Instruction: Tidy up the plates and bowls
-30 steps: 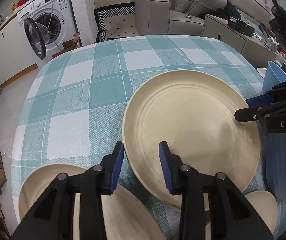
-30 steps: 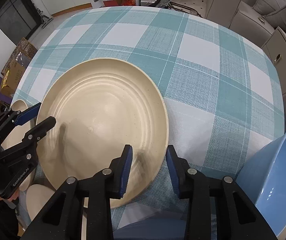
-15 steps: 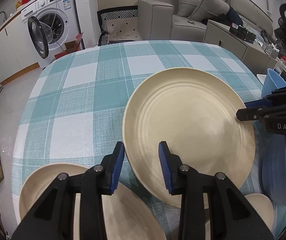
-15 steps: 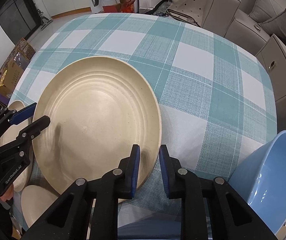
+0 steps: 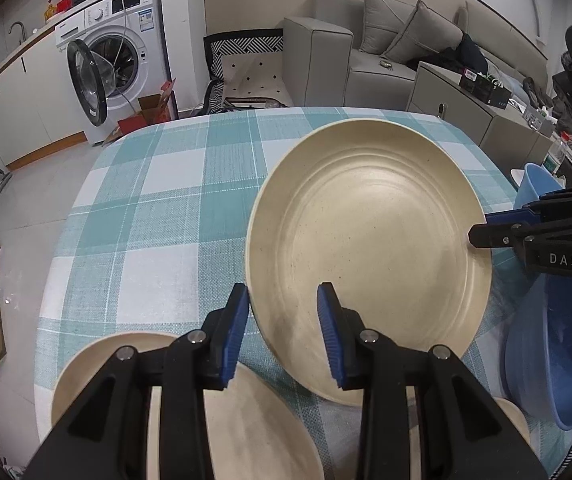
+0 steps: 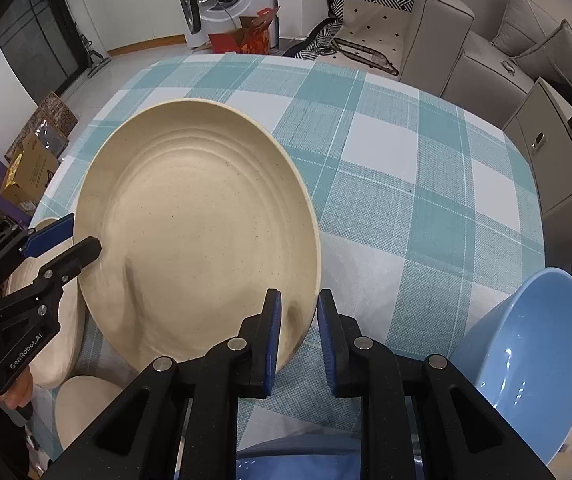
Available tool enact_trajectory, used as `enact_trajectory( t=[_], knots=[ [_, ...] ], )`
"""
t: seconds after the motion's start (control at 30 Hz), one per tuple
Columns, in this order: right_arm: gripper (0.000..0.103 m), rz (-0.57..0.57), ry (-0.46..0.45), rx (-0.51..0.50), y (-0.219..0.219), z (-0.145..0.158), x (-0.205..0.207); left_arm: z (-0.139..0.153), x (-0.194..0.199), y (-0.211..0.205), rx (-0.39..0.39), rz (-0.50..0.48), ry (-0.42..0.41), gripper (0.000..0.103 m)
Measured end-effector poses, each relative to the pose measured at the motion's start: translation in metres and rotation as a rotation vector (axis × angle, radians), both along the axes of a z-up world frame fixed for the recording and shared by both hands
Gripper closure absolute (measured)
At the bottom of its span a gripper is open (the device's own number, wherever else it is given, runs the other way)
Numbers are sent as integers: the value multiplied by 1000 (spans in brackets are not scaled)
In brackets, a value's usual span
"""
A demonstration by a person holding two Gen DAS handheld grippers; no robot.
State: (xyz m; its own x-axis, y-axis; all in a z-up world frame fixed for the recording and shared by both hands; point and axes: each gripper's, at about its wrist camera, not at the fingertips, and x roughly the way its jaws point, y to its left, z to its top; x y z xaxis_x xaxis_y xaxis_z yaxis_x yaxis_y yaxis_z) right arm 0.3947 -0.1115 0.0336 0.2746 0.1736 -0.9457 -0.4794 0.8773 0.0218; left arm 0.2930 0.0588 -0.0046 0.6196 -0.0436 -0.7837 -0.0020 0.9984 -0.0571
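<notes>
We're gripping the stiff, light-looking plate (image 6: 198, 224) by its rim w/ both tongs, right tongs (image 6: 298, 312) & left tongs (image 5: 282, 312) clenched.

"DAS" marks the right claw (image 5: 481, 226); "GenRobot.AI" the left claw (image 6: 70, 238).

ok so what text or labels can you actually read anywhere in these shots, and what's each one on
"DAS" – white letters on the right claw body, seen in the left wrist view.
"GenRobot.AI" – white letters on the left claw body, seen in the right wrist view.
Washing machine panel and sticker: too small to read.
Cardboard box print on the floor: blurred, unreadable.
The large cream plate carries no text.
</notes>
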Motion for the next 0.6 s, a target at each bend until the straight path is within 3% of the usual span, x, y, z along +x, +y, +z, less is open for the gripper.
enact_trajectory(
  t=[0.6],
  knots=[
    [85, 23, -77, 65, -1, 40, -28, 35, -32, 7, -10, 29, -96, 69]
  ],
)
